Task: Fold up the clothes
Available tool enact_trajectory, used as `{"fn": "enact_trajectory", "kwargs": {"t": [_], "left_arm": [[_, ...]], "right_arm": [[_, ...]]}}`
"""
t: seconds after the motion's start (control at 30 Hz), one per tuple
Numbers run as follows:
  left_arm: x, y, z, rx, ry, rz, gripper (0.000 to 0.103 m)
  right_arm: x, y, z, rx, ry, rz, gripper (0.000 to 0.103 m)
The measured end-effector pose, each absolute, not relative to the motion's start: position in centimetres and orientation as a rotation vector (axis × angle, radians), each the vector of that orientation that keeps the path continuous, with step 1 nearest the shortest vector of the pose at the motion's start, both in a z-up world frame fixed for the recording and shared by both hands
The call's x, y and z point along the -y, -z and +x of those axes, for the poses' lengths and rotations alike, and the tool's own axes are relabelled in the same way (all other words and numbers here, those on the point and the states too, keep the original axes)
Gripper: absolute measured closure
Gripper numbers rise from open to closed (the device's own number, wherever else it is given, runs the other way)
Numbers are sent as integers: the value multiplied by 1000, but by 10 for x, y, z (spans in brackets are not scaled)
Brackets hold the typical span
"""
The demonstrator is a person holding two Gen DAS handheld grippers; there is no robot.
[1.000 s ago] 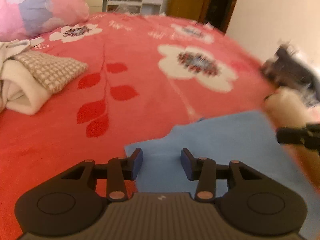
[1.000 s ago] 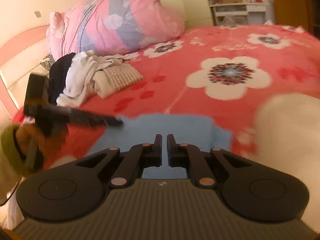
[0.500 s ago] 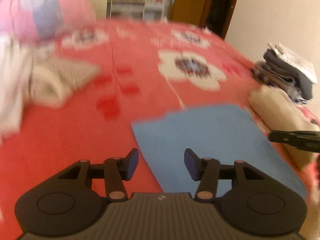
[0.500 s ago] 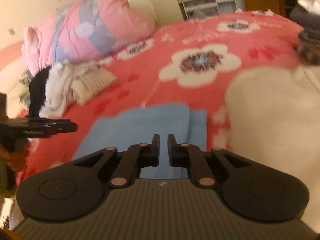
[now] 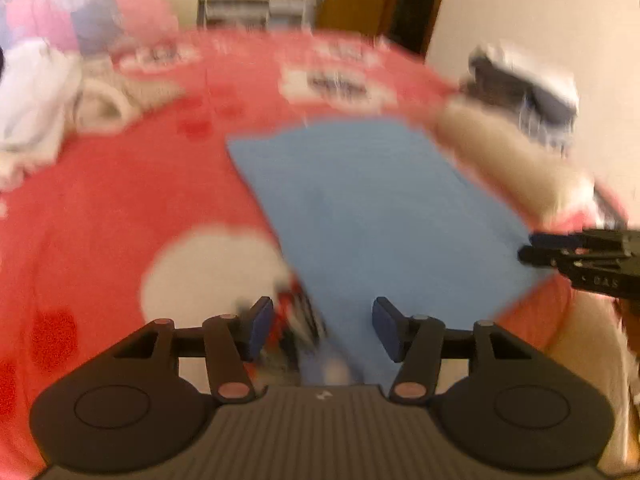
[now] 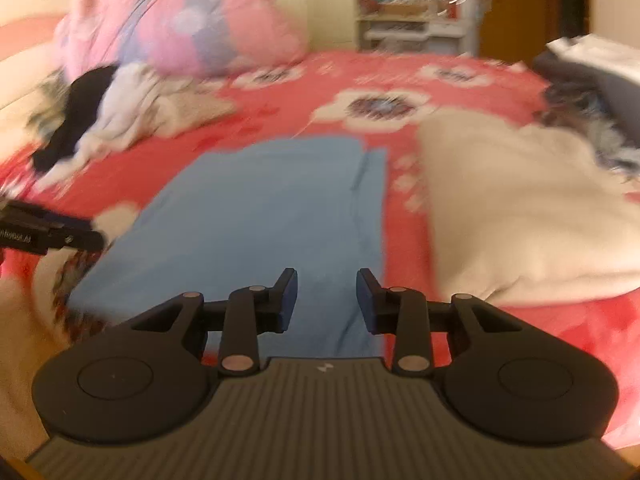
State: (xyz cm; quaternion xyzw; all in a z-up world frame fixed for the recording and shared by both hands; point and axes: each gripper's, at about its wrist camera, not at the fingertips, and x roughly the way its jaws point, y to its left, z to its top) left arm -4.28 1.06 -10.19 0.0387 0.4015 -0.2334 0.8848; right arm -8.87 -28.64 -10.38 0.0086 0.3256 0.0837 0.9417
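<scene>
A folded blue garment [image 5: 384, 216] lies flat on the red flowered bedspread [image 5: 120, 200]; it also shows in the right wrist view [image 6: 260, 216]. My left gripper [image 5: 322, 328] is open and empty above the garment's near left edge. My right gripper [image 6: 326, 300] is open and empty over the garment's near right end. The right gripper also shows at the right edge of the left wrist view [image 5: 528, 250], and the left gripper at the left edge of the right wrist view [image 6: 96, 236]. Both views are motion-blurred.
A folded cream garment [image 6: 520, 208] lies right of the blue one. A stack of dark and white clothes [image 6: 592, 80] sits behind it. A heap of unfolded white, black and checked clothes [image 6: 120, 120] lies at the left, before a pink pillow [image 6: 180, 28].
My right gripper has opened. Both grippers have pulled back toward the near end of the blue garment, so more of it shows. The left gripper stays open.
</scene>
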Motion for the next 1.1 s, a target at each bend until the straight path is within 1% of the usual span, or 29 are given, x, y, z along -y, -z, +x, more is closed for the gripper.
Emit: {"fn": "enact_trajectory", "kwargs": {"t": [0.07,0.1,0.13,0.17,0.27,0.4,0.5,0.6,0.63,0.73,0.9,0.97,1.0,1.03,1.1], "left_arm": [[-15,107,-55,-850,472,92,46],[-21,106,-59,-856,465,80,46],[-27,105,-63,-862,458,69,46],[-33,104,-67,-868,451,57,46],[-43,96,-65,-874,405,6,46],[-36,77,-48,-860,344,-16,46],[-19,64,-36,-842,285,13,46],[10,60,-30,-816,270,92,46],[20,61,-28,-812,269,120,46],[47,70,-26,-815,265,200,46],[74,89,-27,-853,250,282,46],[77,94,-27,-865,242,289,46],[77,94,-28,-864,238,294,46],[78,94,-28,-864,235,298,46],[79,94,-28,-864,227,307,46]], "right_arm": [[282,111,-99,-688,-162,-47,70],[282,108,-105,-693,-163,-66,67],[284,105,-110,-716,-155,-76,58],[286,102,-114,-744,-139,-85,57],[298,93,-126,-756,-88,-43,57],[309,69,-127,-648,-121,134,57],[305,61,-124,-574,-171,212,57],[294,60,-115,-536,-199,209,58],[289,61,-109,-534,-207,202,60],[280,69,-100,-559,-236,211,74],[281,99,-95,-653,-196,193,84],[295,106,-98,-673,-87,178,95],[305,105,-103,-662,-45,206,95],[311,101,-108,-646,-22,227,92],[317,92,-116,-609,9,239,92]]}}
